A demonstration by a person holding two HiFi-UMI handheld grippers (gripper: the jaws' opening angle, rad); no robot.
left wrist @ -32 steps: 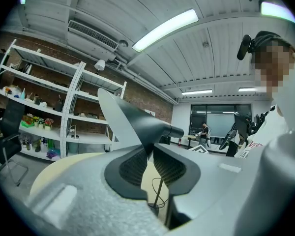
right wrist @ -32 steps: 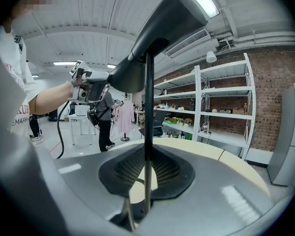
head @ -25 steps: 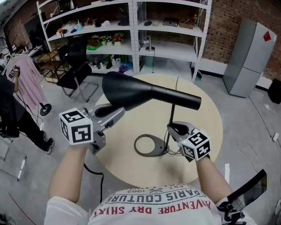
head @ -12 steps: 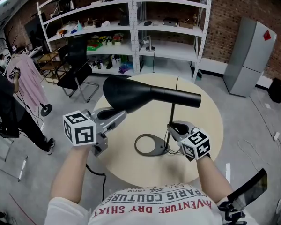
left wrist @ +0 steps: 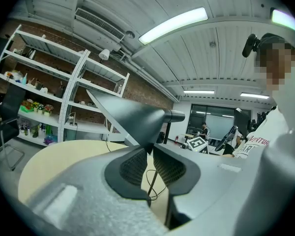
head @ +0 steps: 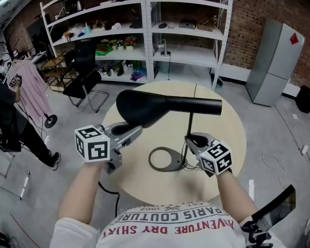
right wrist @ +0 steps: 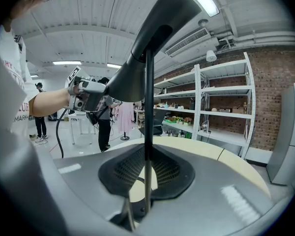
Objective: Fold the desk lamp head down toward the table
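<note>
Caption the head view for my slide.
Folding a desk lamp: left gripper grips the lamp head, right gripper clamps the stem above the ring base on a round table.

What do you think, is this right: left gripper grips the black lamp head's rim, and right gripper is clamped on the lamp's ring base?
Not quite. The right gripper is clamped on the lamp's thin upright pole, above the ring base, as the right gripper view shows. The left gripper does grip the black lamp head's rim.
</note>
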